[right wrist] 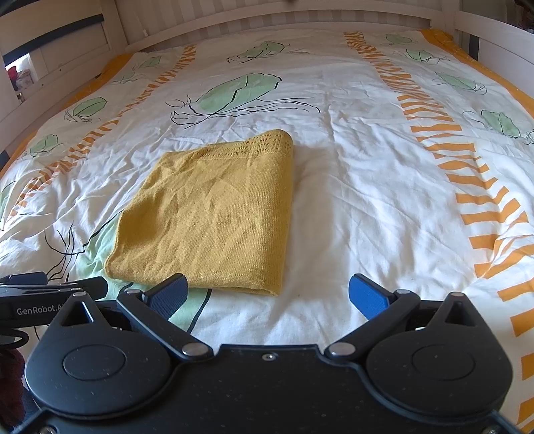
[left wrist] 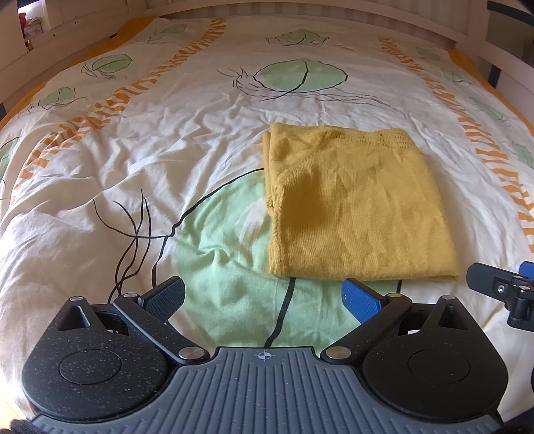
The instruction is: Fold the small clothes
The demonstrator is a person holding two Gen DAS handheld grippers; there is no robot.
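1. While both tools hang back at the near edge, yellow knit garment (left wrist: 357,203) lying folded into a compact rectangle on the printed bed cover (left wrist: 167,133); right of centre in the left wrist view, left of centre in the right wrist view (right wrist: 213,213).
2. Layered edges visible along the garment's left side in the left wrist view; lace-pattern hem along the far edge. Corners roughly squared, surface a little creased.
3. Left gripper (left wrist: 263,300): jaws spread wide, nothing between the blue pads, short of the garment's near edge and not touching it.
4. Right gripper (right wrist: 268,295): jaws likewise spread, empty, with the garment's near right corner just ahead of the left finger. Also seen at lower right of the left wrist view (left wrist: 500,287).
5. Judged: folding of this piece looks essentially complete; no loose sleeve or flap seen.
6. Possibly left: one more half-fold, smoothing, or moving it aside. No other clothes in view, so cannot tell whether more remain.
7. White bed frame (right wrist: 300,16) across top of frame.
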